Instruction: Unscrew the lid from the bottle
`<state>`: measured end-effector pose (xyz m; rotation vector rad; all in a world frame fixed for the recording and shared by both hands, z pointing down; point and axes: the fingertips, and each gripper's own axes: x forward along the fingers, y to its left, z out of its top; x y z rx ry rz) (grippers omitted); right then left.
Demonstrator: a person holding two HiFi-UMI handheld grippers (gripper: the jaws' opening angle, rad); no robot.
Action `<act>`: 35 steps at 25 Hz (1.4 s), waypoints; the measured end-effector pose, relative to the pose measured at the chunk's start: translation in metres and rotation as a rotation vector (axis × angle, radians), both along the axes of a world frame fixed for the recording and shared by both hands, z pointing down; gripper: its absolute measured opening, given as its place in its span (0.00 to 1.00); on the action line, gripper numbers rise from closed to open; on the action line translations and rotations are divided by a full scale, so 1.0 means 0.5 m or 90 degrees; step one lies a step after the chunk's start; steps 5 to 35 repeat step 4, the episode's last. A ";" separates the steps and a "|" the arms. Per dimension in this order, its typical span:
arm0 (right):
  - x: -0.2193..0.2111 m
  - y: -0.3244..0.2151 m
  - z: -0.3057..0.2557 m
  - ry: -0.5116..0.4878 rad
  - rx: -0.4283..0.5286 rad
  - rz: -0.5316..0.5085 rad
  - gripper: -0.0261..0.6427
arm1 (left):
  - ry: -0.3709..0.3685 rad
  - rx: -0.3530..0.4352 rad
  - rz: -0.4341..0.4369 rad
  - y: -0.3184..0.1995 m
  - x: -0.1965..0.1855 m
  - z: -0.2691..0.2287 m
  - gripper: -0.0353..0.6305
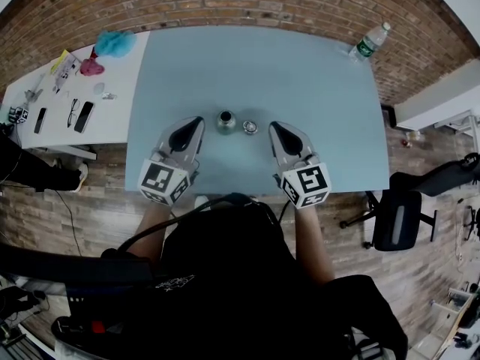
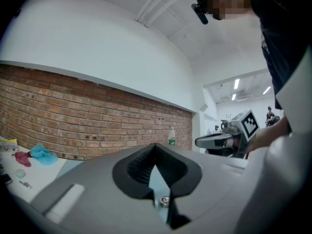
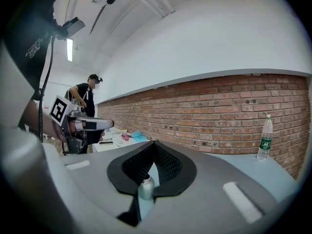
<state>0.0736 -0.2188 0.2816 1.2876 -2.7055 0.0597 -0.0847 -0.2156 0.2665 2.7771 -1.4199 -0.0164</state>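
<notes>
Left gripper [image 1: 196, 122] clenched and empty at nine o'clock of the small metal bottle [image 1: 226, 121], right gripper [image 1: 274, 126] clenched and empty at three o'clock of the lid [image 1: 250, 127], which lies on the blue surface [image 1: 300, 73] just beside the bottle's three o'clock.

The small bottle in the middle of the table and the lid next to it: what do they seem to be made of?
Small bottle: probably metal. It is opaque, with a brushed silver-grey finish and a soft sheen along its side.
Lid: likely metal too. It looks shinier, with a bright ring of reflection, but it is too small to be sure.
</notes>
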 end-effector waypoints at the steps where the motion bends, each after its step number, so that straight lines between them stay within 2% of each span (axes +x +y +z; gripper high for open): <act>1: -0.002 -0.001 0.000 0.000 0.000 -0.001 0.04 | 0.000 0.000 0.001 -0.001 0.000 0.000 0.05; 35: -0.010 -0.005 0.001 0.001 -0.001 -0.007 0.04 | -0.002 0.000 0.003 -0.007 -0.001 0.000 0.05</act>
